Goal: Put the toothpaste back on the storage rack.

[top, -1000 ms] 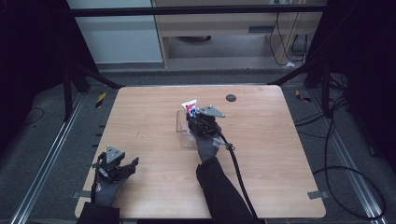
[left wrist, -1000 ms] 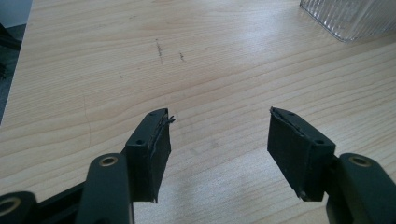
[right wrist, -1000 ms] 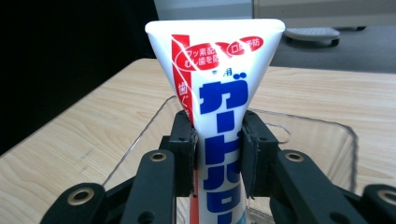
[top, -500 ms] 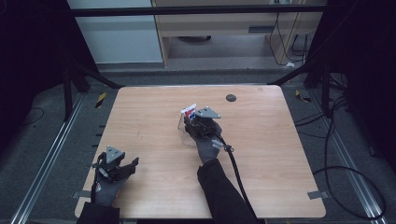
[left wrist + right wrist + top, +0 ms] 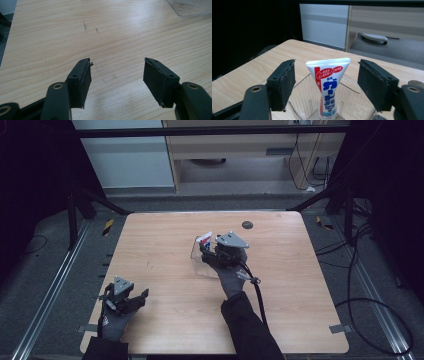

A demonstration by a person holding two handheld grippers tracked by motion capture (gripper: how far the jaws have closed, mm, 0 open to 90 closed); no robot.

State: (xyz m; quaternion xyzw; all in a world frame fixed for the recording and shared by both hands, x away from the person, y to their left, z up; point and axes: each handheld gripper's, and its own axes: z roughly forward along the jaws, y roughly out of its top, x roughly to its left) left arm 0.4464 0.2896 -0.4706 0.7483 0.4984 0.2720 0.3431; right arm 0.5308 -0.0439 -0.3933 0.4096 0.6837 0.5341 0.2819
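The right gripper [image 5: 327, 82] has drawn back slightly from one toothpaste tube [image 5: 328, 85], now upright in one clear cup [image 5: 202, 262] mid-table, jaws apart. Left gripper [image 5: 116, 77] hovers low, open.

Blue and red Japanese lettering on the white toothpaste tube [image 5: 327, 85]

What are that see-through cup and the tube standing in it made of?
The cup looks like clear hard plastic: glossy and transparent, with fine ribbed lines on its walls, though it might be glass. The toothpaste tube seems to be soft white plastic, smooth, printed red and blue, with a flat crimped end.
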